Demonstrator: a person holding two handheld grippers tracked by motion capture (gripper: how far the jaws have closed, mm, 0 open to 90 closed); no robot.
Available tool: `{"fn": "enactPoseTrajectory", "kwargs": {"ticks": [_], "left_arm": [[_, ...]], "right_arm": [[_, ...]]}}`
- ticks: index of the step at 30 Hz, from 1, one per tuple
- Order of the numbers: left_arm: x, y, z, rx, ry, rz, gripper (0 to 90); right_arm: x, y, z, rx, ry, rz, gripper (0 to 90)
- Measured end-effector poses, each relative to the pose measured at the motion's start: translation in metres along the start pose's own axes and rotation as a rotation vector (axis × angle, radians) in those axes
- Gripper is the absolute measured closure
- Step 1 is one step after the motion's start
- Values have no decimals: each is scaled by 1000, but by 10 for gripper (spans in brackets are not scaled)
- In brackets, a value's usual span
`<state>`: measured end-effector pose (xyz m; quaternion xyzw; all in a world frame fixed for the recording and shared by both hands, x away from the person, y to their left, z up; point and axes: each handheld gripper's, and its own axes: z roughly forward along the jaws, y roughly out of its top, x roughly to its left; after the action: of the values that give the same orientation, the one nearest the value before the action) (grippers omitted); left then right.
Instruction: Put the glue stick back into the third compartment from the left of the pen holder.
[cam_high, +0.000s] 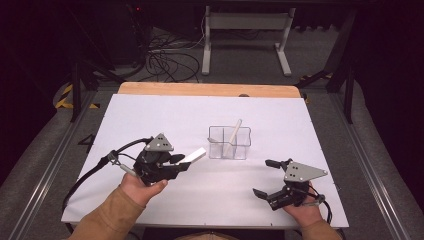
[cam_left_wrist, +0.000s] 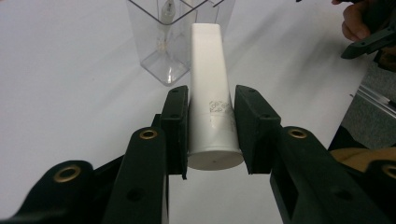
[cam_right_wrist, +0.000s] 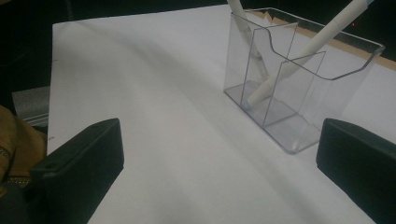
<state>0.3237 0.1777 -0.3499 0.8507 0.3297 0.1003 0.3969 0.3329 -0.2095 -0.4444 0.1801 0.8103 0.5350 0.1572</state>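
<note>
A white squeeze tube (cam_left_wrist: 210, 93) is clamped near its cap end by my left gripper (cam_left_wrist: 211, 126), with the flat end pointing away toward a clear plastic organizer (cam_left_wrist: 161, 44). From above, the tube (cam_high: 194, 156) sticks out to the right of the left gripper (cam_high: 181, 162), raised off the white mat and just left of the organizer (cam_high: 229, 142). White pen-like sticks (cam_right_wrist: 299, 58) lean inside the organizer (cam_right_wrist: 299, 93). My right gripper (cam_high: 262, 177) rests near the table's front right, open, with nothing between its black jaws.
A white mat (cam_high: 150, 115) covers the table, with a wooden edge (cam_high: 200, 89) at the far side. Cables (cam_high: 165, 62) and a white desk frame (cam_high: 245, 30) lie on the floor beyond. Metal rails (cam_high: 45, 170) run along both sides.
</note>
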Motion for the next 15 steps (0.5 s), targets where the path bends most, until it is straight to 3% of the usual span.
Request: {"fn": "enactPoseTrajectory", "kwargs": {"ticks": [15], "left_arm": [[-2,23,-5,43,-36,55,669]], "right_arm": [[0,0,0,-1,4,2,13]]}}
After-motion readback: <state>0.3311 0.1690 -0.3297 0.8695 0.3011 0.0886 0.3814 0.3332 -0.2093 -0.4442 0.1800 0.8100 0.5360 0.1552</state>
